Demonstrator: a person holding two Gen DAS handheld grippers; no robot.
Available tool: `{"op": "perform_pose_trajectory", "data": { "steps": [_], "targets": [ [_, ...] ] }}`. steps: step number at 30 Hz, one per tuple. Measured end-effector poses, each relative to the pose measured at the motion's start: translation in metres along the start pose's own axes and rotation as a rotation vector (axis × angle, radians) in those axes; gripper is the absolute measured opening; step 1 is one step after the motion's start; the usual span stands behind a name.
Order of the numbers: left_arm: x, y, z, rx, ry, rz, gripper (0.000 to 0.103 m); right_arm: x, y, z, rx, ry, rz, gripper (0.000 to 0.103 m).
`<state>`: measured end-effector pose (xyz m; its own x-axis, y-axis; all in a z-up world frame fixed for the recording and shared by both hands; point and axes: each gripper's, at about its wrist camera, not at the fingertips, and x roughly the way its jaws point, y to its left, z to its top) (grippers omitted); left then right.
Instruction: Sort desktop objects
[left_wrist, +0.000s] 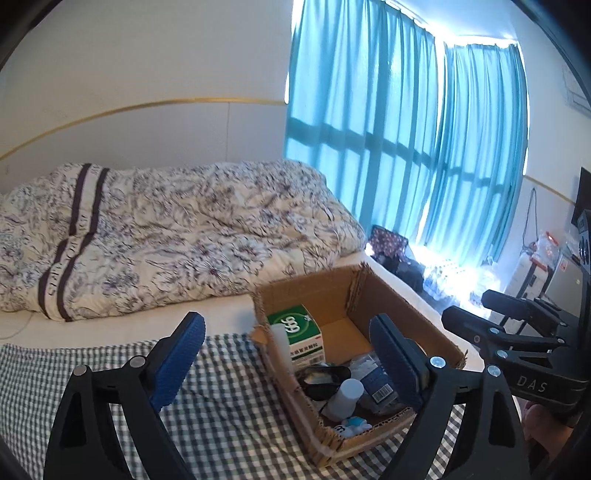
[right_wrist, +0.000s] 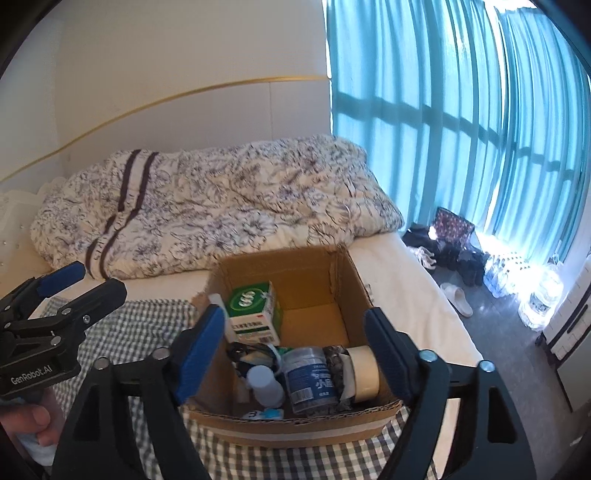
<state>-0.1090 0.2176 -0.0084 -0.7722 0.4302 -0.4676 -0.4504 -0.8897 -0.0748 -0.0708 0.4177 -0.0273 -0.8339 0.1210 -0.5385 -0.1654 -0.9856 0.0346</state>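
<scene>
On bed, open brown cardboard box (right_wrist: 314, 288) sitting full; both hand-held grippers, left (left_wrist: 288, 365) and right (right_wrist: 295, 354), hovering agape, empty; box looking light, floppy-walled — gripping rim best.

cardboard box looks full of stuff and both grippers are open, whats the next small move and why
Probably lower the right gripper into the cardboard box toward the clear jar with the blue label. Both it and the left gripper are open and empty, nothing lies on the checked cloth, and the jar sits between the right gripper's fingers.
</scene>
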Motion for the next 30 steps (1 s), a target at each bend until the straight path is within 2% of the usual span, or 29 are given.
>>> {"op": "perform_pose_trajectory", "data": {
  "steps": [4, 12, 30],
  "targets": [
    [-0.025, 0.012, 0.004, -0.025, -0.032, 0.022, 0.103, -0.016, 0.012, 0.002, -0.013, -0.019, 0.007, 0.088],
    [-0.065, 0.041, 0.004, -0.062, -0.055, 0.097, 0.103, -0.048, 0.041, 0.008, -0.025, -0.073, 0.044, 0.103],
    [-0.155, 0.098, -0.010, -0.101, -0.115, 0.238, 0.103, -0.091, 0.118, 0.002, -0.106, -0.107, 0.170, 0.103]
  ]
}}
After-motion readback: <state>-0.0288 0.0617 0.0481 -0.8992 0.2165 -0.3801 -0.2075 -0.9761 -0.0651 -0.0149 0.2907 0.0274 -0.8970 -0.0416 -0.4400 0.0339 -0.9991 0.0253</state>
